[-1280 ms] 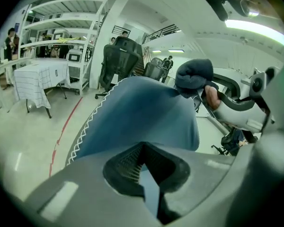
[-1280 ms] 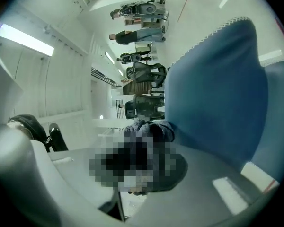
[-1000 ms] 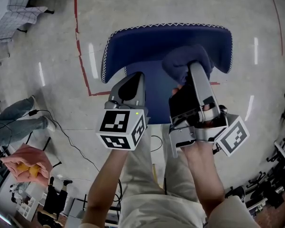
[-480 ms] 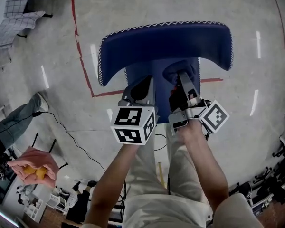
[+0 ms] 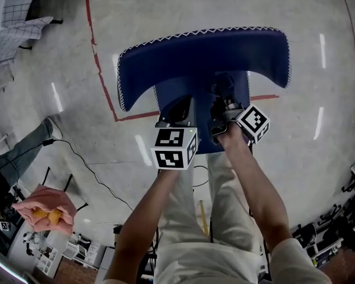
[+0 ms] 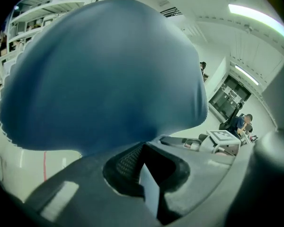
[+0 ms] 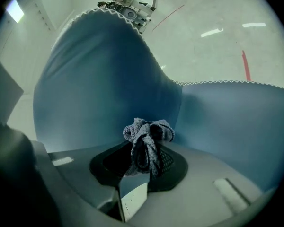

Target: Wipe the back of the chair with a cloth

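A blue chair back (image 5: 201,55) with white zigzag stitching along its edge lies below me, narrowing into a blue stem toward my legs. My right gripper (image 5: 222,94) is shut on a bunched grey-blue cloth (image 7: 146,143), which sits against the blue fabric (image 7: 99,89) near the stem. In the right gripper view my right gripper (image 7: 142,169) shows the cloth sticking out past its black pads. My left gripper (image 5: 177,106) rests beside it, low on the back; in its own view the left gripper (image 6: 142,167) looks shut with nothing in it, the blue back (image 6: 104,74) close ahead.
A red tape line (image 5: 100,70) runs over the pale floor left of the chair. A person's legs (image 5: 23,147) and a black cable (image 5: 94,170) are at the left. A hand holds a pink cloth (image 5: 44,209) at lower left. Equipment clutters the lower right corner.
Both grippers have moved away from my head and down the chair back toward its stem. The right one carried the cloth from the upper back down to the narrow part.
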